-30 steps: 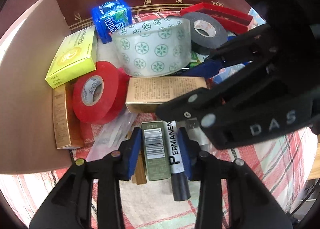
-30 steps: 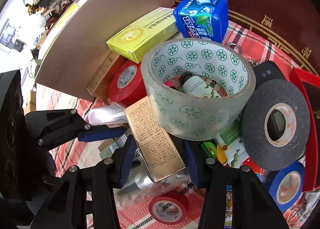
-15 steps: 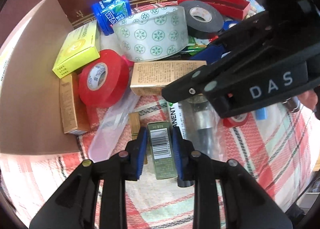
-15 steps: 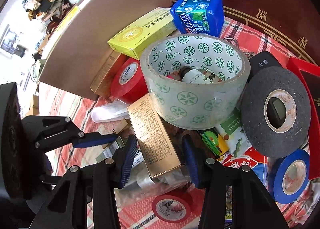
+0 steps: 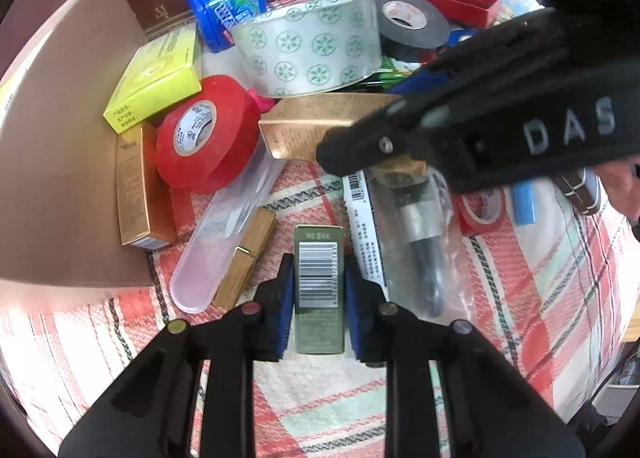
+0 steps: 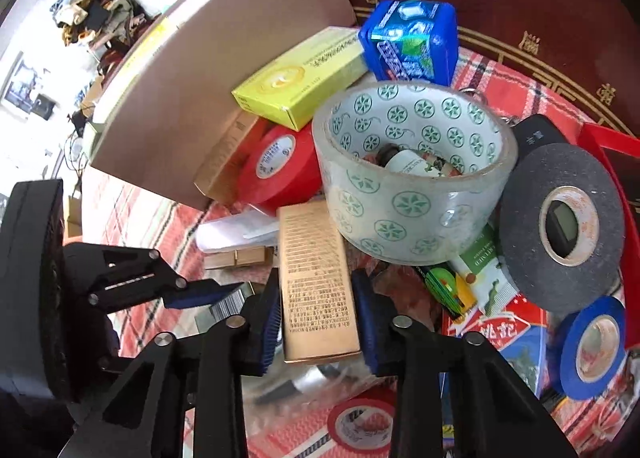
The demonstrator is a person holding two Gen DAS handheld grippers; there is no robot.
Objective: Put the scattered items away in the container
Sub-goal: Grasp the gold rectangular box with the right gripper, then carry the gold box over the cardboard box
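- Left gripper (image 5: 319, 298): blue pads clamped on a small olive-green barcoded box (image 5: 319, 290), over the red plaid cloth (image 5: 560, 298).
- Right gripper (image 6: 316, 314): pads pressed on both sides of a long gold printed carton (image 6: 316, 286), beside the clear green-patterned tape roll (image 6: 412, 174).

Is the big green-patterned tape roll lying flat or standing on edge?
Flat: the patterned tape roll shows its open core facing up, with a small bottle lying inside.

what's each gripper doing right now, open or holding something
Left gripper: shut on the green barcode box.
Right gripper: shut on the gold box.
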